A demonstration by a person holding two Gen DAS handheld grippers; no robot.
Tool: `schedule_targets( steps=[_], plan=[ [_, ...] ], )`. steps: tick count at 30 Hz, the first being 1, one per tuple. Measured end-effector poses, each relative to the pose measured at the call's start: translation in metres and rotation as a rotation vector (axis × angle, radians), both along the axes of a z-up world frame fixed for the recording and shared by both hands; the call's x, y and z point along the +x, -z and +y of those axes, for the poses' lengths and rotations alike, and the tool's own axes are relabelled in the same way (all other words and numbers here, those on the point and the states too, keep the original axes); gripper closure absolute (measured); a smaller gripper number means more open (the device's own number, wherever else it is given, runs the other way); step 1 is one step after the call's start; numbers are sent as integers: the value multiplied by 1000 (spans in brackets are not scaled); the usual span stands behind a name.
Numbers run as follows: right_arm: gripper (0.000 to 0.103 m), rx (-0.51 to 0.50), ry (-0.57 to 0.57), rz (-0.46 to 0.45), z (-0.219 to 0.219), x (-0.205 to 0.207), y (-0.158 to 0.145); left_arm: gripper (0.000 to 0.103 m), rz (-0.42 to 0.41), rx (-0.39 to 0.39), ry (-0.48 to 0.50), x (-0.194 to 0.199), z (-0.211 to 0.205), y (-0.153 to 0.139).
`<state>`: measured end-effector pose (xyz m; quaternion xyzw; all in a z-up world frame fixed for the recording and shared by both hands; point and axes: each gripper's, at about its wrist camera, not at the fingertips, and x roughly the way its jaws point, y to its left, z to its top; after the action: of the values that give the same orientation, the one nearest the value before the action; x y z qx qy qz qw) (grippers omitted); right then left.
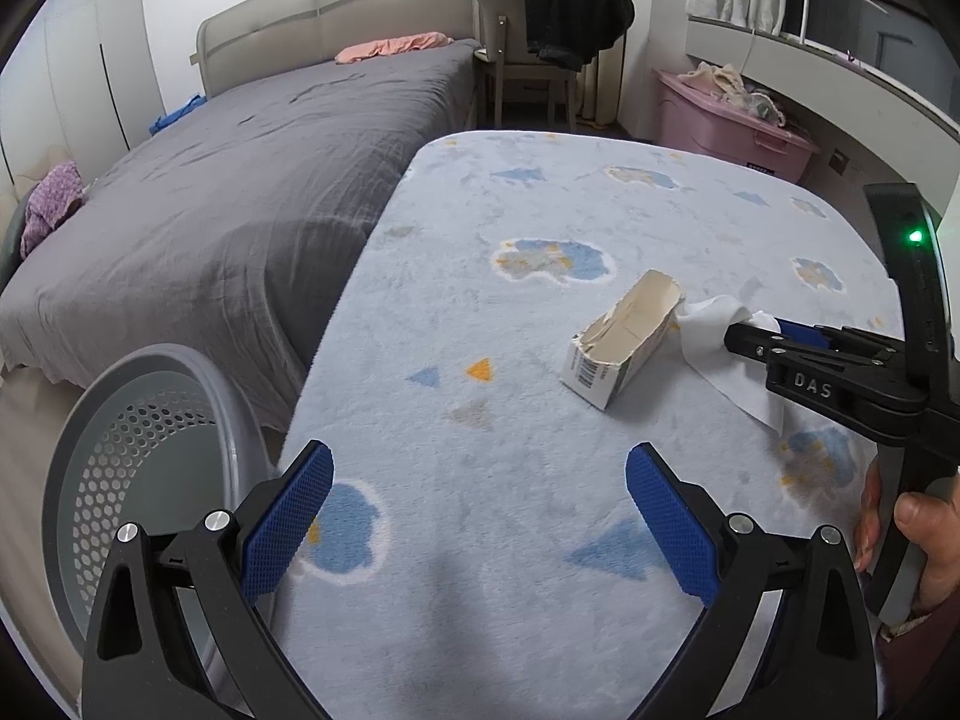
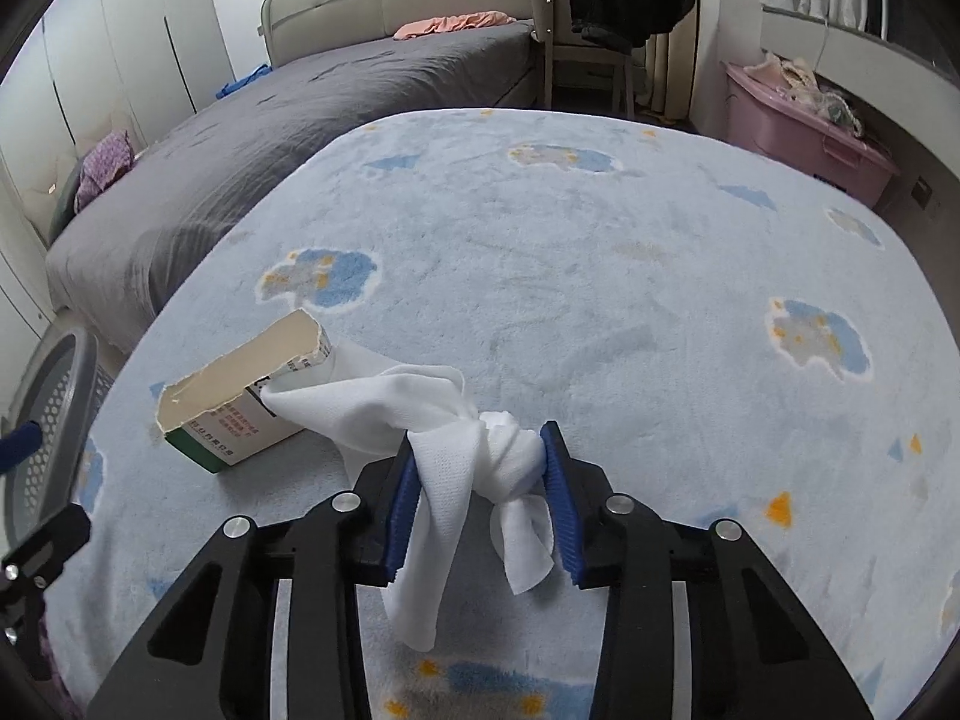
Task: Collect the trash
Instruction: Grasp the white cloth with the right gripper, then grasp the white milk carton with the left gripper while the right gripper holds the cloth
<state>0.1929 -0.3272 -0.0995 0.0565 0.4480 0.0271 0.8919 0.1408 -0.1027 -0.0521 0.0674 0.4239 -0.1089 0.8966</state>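
Observation:
A torn white cardboard box point(image 1: 624, 342) with a green side point(image 2: 240, 384) lies open on the pale blue rug point(image 1: 540, 198). A white wipe point(image 2: 384, 408) trails from the box's end across the rug. My right gripper point(image 2: 480, 444) is shut on the bunched end of the wipe, whose loose tails hang down between the blue pads point(image 2: 564, 516). In the left wrist view the right gripper point(image 1: 744, 330) comes in from the right, a hand holding its handle. My left gripper point(image 1: 479, 462) hovers open over the rug, nothing between its fingers.
A grey perforated bin point(image 1: 150, 420) stands at the rug's left edge, beside the left gripper. A bed with a grey cover point(image 1: 240, 180) runs along the left. A chair draped with dark clothes point(image 1: 558, 30) and a pink storage box point(image 1: 732, 126) stand beyond the rug.

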Motion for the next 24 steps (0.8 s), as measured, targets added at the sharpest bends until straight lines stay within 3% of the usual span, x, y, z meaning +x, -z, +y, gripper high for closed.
schedule_targets(
  steps=[10, 14, 24],
  plan=[
    [67, 132, 115, -55, -31, -48, -22, 7, 13, -18, 41, 13, -21, 3],
    [67, 154, 171, -38, -45, -69, -19, 7, 19, -19, 62, 20, -32, 7],
    [67, 177, 189, -61, -61, -78, -23, 7, 41, 8, 93, 49, -61, 24]
  ],
)
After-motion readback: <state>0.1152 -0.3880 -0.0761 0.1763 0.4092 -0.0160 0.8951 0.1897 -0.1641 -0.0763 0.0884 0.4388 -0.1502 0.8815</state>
